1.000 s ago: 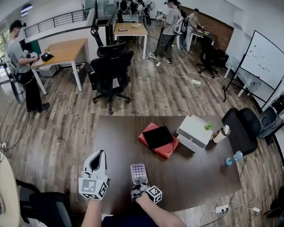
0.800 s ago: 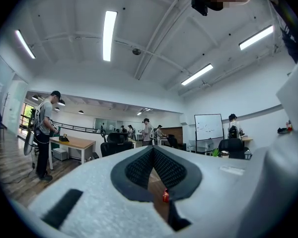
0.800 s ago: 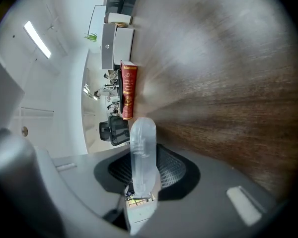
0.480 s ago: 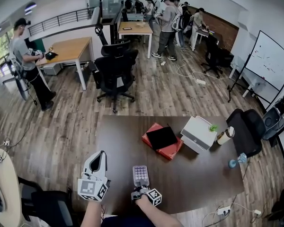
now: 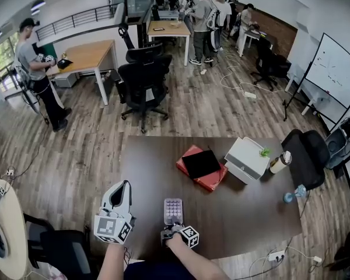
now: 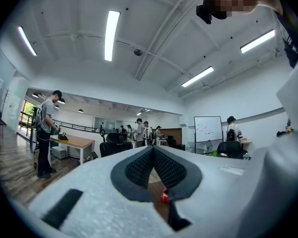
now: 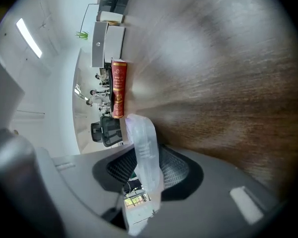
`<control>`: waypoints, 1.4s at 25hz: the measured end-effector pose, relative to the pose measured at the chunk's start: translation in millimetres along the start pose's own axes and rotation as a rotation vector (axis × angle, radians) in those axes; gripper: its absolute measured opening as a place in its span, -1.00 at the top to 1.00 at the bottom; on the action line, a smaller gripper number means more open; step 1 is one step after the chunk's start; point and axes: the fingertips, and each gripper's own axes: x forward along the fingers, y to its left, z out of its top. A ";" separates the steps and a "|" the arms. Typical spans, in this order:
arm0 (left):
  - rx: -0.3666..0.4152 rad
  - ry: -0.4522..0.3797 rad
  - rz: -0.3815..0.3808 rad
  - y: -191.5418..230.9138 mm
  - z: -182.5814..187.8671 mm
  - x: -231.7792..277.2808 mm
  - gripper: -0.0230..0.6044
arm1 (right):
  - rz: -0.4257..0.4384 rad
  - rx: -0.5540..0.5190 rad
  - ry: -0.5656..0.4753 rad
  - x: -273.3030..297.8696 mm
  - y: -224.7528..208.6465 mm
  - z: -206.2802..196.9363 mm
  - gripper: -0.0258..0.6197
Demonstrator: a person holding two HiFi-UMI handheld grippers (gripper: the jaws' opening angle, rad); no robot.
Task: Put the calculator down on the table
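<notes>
Item 1. Calculator [image 5: 173, 209]: pale lilac, keys facing up, near end caught in the right gripper [image 5: 172, 228]. It sits low over the near part of the dark wood table [image 5: 239, 214], lengthways away from the person. I cannot tell whether its far end touches the wood.

Item 2. Right gripper: rolled on its side, pointing slightly down toward the table top. The jaws are opening, with the calculator edge-on between them. In the right gripper view both mesh pads look to lie against its two faces.

Item 3. Left gripper [image 5: 125, 186]: held level just left of the right one, off the table's left edge and apart from the calculator. The jaw tips meet and there is nothing between them.

Item 4. Red book [image 5: 213, 182]: lies flat at mid-table, beyond the calculator. A black tablet [image 5: 201, 163] rests on top of it.

Item 5. White box [image 5: 246, 159]: just right of the book. A small green plant [image 5: 265, 152] is at its far right corner.

Item 6. Cup [image 5: 277, 163]: lidded and tan, right of the white box, near the table's right edge.

Item 7. Bottle [image 5: 291, 195]: clear with a blue cap, alone toward the right near corner.

Item 8. Room beyond: a black office chair [image 5: 143, 77] on plank flooring, a whiteboard [image 5: 337, 69] at the right wall, and several people standing by far desks.
</notes>
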 end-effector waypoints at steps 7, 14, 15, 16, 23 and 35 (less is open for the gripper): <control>-0.015 0.003 0.002 -1.4 -3.2 -0.6 0.94 | -0.067 0.037 0.062 -5.7 0.5 -10.4 0.17; -0.026 -0.007 0.008 -3.8 -3.3 -0.9 0.94 | -0.082 0.050 0.098 -14.5 -2.1 -9.1 0.06; -0.027 -0.005 0.008 -4.3 -3.4 -0.9 0.94 | -0.085 0.046 0.103 -16.0 -2.1 -9.5 0.06; -0.030 -0.004 0.007 -4.8 -3.6 -1.0 0.94 | -0.089 0.041 0.110 -17.9 -2.0 -10.7 0.06; -0.045 -0.005 0.015 -10.2 -6.5 -4.1 0.94 | -0.108 -0.001 0.150 -32.0 10.1 -20.3 0.01; -0.057 -0.002 0.016 -14.1 -9.0 -3.6 0.94 | 0.207 -0.095 0.182 -43.8 149.4 -25.1 -0.03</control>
